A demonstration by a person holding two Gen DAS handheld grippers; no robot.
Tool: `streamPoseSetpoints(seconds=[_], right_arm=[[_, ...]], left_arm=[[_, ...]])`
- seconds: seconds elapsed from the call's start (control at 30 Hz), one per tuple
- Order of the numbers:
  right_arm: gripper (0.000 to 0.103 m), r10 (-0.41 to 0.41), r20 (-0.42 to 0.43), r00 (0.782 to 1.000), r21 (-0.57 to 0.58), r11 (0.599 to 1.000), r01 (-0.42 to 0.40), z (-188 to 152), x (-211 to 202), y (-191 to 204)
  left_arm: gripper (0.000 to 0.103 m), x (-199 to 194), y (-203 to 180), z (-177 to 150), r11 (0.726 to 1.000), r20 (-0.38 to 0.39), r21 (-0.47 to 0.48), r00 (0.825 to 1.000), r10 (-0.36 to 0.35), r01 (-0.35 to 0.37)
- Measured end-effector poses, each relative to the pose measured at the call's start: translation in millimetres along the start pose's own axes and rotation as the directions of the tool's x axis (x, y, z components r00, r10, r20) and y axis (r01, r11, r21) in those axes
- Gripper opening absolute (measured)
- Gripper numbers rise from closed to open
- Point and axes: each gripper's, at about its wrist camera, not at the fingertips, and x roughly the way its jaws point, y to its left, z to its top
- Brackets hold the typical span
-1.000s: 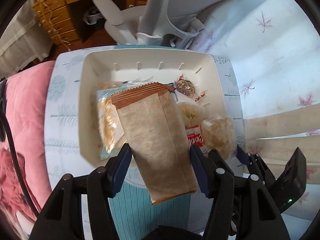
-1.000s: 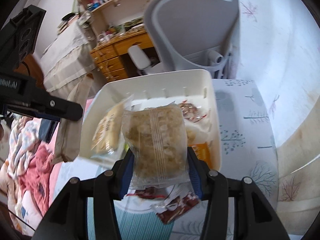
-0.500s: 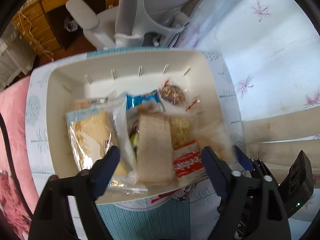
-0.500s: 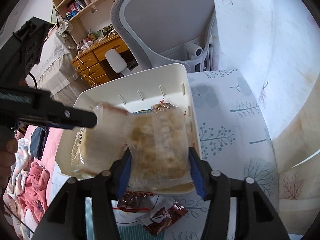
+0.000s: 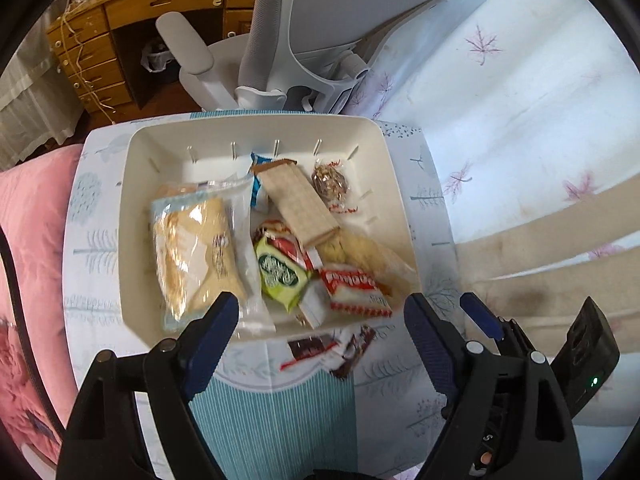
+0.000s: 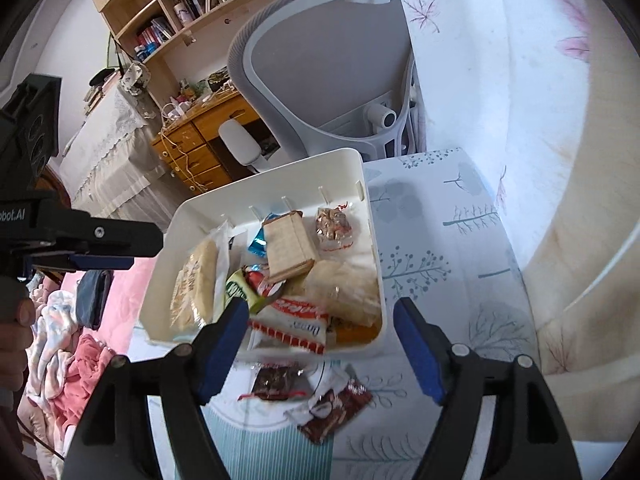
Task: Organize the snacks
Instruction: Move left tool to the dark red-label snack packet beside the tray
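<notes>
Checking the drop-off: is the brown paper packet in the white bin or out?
In. The brown paper packet lies inside the white bin, atop other snacks.

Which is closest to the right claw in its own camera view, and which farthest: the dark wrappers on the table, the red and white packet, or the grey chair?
1. Dark wrappers: on the table, just below the right claw.
2. Red and white packet: in the white bin, near edge.
3. Grey chair: behind the bin.
</notes>
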Motion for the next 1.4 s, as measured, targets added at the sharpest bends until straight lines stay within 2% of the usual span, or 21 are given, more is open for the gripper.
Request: streamPoseSetpoints(seconds=[0.3,0.53,0.67,1.07,1.2,1.4], right_arm=[[0.075,0.054,-0.018,0.998,-0.044,0.998,-0.055,-24.9,-27.6,0.5],[0.075,0.076,-0.036,0.996,-0.085,0.993,-0.079,-51.2,-35.0,-0.5],[0.075,0.084,-0.039,0.996,-0.1,0.991,-0.087,-67.3,-33.4,-1.5],[0.075,0.058,-0.039,0.998,-0.176,0.982,-0.064,-107.0,-6.1,-5.2],[0.075,0.043,-0.046,0.998,-0.214,0.975,-0.052,-115.6,12.0,-4.0],[0.075,0.019,-0.052,0.998,-0.275,0.961,-0.033,-120.8,37.5,-1.5]], left_arm=[[0.084,-14.4,-5.0,-60.8,0.998,-0.007,-0.056,1.0,0.025,-0.026],[0.084,-1.0,-3.3,-99.4,0.99,-0.038,-0.134,0.999,0.028,-0.033],[0.084,8.8,2.3,-112.6,0.981,-0.028,-0.189,0.999,0.031,-0.036],[0.084,64.6,13.8,-124.1,0.963,0.007,-0.27,1.0,-0.012,0.014],[0.084,87.8,18.2,-118.7,0.959,-0.003,-0.285,1.0,-0.006,0.005],[0.081,123.7,17.9,-103.2,0.961,-0.042,-0.265,0.997,0.069,-0.077]])
